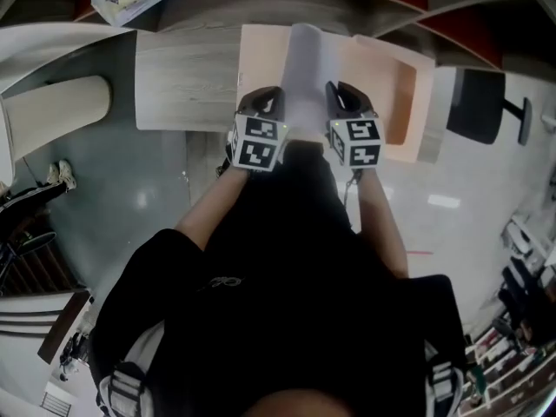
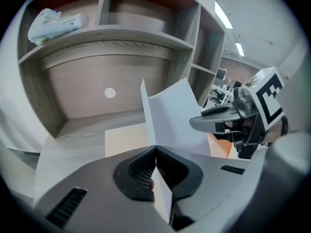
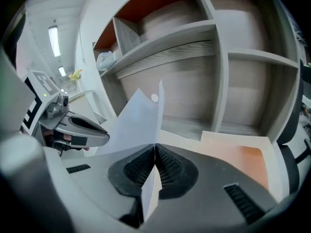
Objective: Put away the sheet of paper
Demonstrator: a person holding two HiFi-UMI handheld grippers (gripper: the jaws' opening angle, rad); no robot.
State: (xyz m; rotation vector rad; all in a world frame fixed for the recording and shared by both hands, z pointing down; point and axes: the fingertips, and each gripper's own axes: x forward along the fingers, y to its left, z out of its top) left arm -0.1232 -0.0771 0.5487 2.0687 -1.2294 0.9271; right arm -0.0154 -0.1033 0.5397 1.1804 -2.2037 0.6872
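A grey wooden shelf unit [image 2: 121, 38] with open compartments rises behind a desk top [image 1: 182, 85]. On the desk lies a flat peach holder [image 1: 382, 85]; whether it is a tray or an open folder cannot be told. It lies with its broad face up, and so looks like the intended home for the paper.

The sheet of paper [image 1: 304, 68] is off the desk, hanging in the air above the near part of that holder. It bows upward between the two tools, probably because they stand close together with the sheet pinched at its near corners. Two grips likely serve to stop so limp a thing from drooping or twisting as it is lowered.

The left gripper [image 2: 155, 152] has its ribbed jaws clamped tight on the sheet's near edge. The right gripper [image 3: 155, 152] is likewise clamped on the paper. A crumpled white packet [image 2: 53, 23] sits on an upper shelf, well apart.
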